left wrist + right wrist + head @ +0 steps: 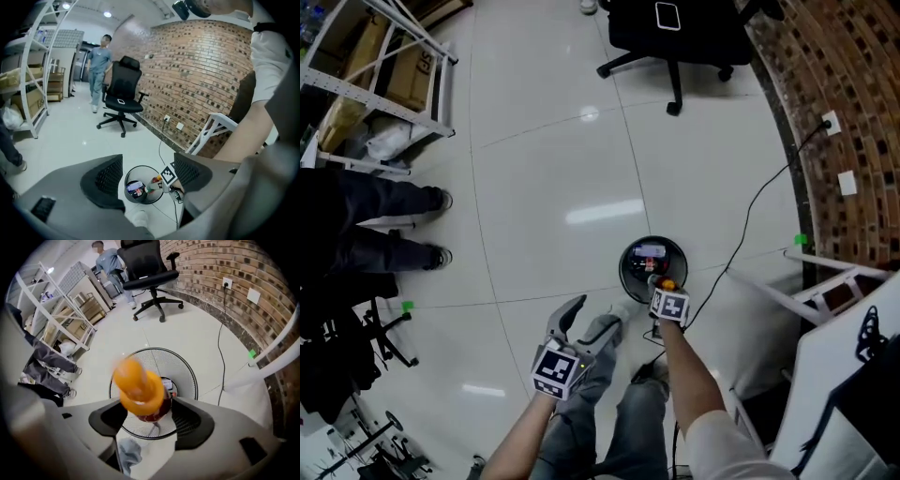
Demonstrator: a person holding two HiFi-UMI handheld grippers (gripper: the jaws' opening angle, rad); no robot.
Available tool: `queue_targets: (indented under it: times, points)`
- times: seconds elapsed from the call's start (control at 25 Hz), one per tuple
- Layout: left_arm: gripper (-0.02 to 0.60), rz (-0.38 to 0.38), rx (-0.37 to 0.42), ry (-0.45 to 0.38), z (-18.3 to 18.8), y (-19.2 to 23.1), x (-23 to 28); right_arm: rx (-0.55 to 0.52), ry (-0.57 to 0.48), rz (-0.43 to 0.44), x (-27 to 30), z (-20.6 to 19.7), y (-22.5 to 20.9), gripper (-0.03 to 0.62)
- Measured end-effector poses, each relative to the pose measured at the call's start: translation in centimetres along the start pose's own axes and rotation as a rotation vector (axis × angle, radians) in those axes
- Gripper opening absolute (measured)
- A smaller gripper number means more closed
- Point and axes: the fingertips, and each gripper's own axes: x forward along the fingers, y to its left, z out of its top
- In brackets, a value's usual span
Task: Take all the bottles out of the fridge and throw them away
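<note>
Orange-capped bottle (139, 389) | loose between right tool (150, 417) jaws | head view: cap (667, 284) only

The left gripper (149, 174) has its jaws apart, nothing between them. Beyond them a round bin (140, 168) stands on the floor, with the right gripper (159, 183) at its right rim. A black office chair (123, 91) stands far off.
</note>
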Motion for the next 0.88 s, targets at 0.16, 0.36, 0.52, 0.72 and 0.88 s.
queue_targets:
  times: [0.16, 0.36, 0.52, 0.72, 0.88]
  points:
    - [0.341, -0.019, 0.05, 0.003, 0.8, 0.7, 0.9, -0.055, -0.063, 0.043, -2.0, 0.5, 0.7, 0.439]
    - [0.34, -0.07, 0.065, -0.029, 6.0, -2.1, -0.7, -0.042, -0.241, 0.119, -14.5, 3.3, 2.8, 0.439]
    - [0.341, -0.181, 0.107, -0.075, 12.4, -7.9, -2.5, -0.028, -0.455, 0.136, -30.5, 5.9, 3.2, 0.439]
    - [0.34, -0.407, 0.224, -0.164, 21.9, -19.2, -5.5, 0.068, -0.762, 0.003, -52.1, 6.9, -0.3, 0.437]
    - [0.339, -0.662, 0.35, -0.257, 28.7, -30.3, -7.9, 0.185, -1.068, -0.23, -67.7, 5.2, -4.4, 0.432]
